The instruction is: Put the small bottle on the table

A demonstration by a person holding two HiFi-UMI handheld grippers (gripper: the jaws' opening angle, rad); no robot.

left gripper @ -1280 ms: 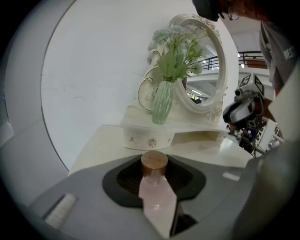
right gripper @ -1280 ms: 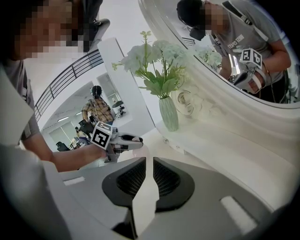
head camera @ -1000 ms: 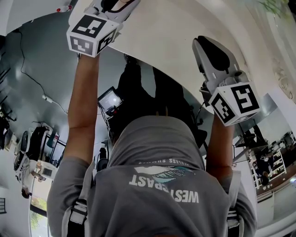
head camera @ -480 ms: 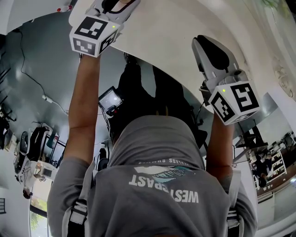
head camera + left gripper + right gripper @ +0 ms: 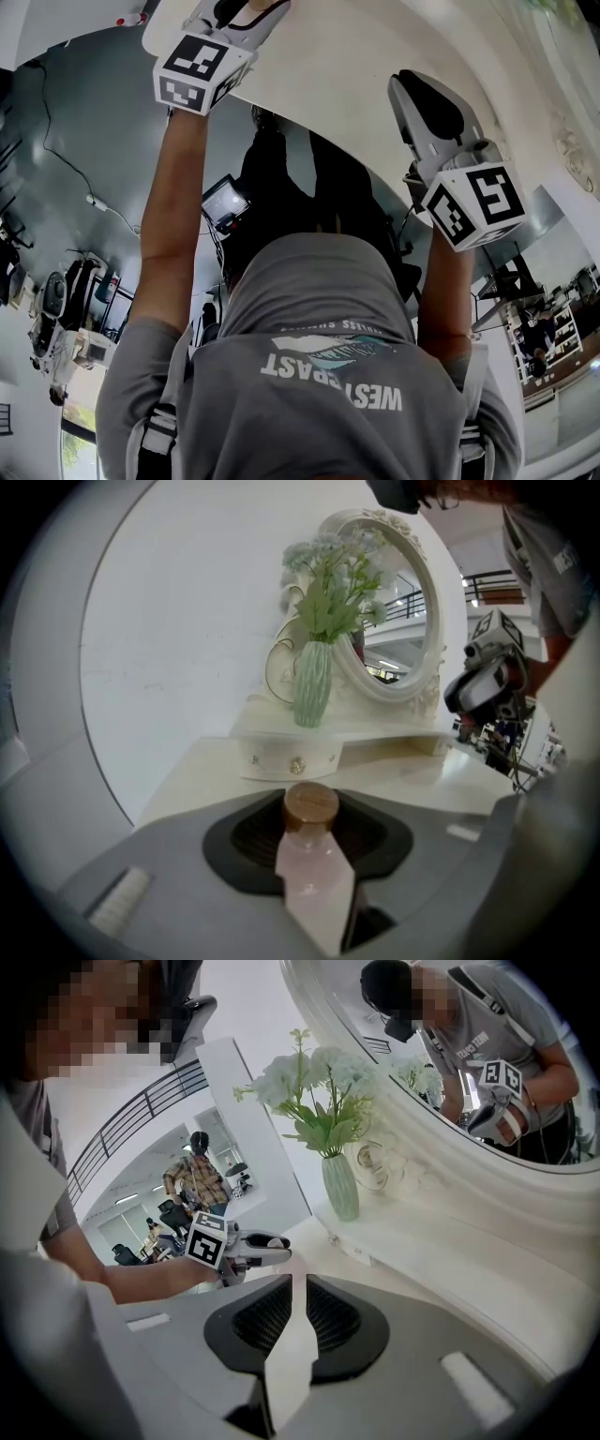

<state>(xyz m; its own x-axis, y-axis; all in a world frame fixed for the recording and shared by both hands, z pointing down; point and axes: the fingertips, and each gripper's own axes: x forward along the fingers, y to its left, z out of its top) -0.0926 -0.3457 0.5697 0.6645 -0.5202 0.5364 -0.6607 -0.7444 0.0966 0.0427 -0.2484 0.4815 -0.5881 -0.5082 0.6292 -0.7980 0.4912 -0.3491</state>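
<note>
Small bottle [image 5: 314, 874], pink with a brown cap, stands upright between the jaws of the left claw [image 5: 311, 803], which are opening off it above the cream surface [image 5: 394, 761], so the set-down looks nearly finished, while the right claw [image 5: 292, 1288] hangs nearby, jaws together and empty.
</note>
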